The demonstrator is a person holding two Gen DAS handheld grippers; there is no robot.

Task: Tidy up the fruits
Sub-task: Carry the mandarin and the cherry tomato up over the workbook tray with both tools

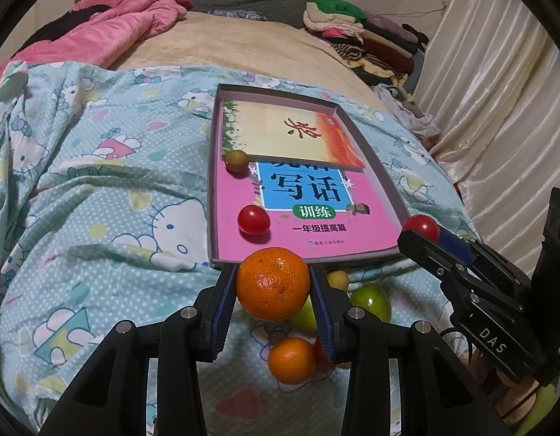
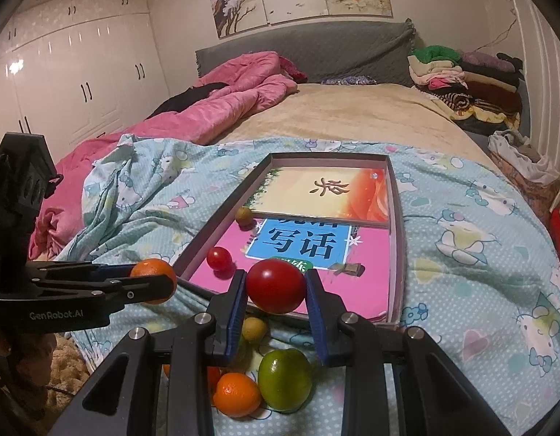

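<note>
**An orange in my left jaws, a tomato in my right, both at the near edge of the tray**

My left gripper (image 1: 273, 283) is clamped on an orange (image 1: 272, 283); the blue pads press its two sides and it sits right at my fingertips, raised over the bedsheet (image 1: 98, 189), just short of the tray's (image 1: 211, 196) near rim. My right gripper (image 2: 276, 287) is clamped on a red tomato (image 2: 276, 285) in the same way, held over the tray's near rim.

Inside the tray, on the pink book (image 1: 316, 225), a small red tomato (image 1: 253, 220) lies near the left wall, and a yellowish-green fruit (image 1: 237, 160) sits farther back along that wall, touching the edge of the cream book (image 1: 280, 127).

Outside the tray, on the bedsheet below my jaws, lie a small orange (image 2: 237, 394), a green fruit (image 2: 284, 379) touching it, and a small yellow fruit (image 2: 254, 328) closer to the tray's near rim.
</note>
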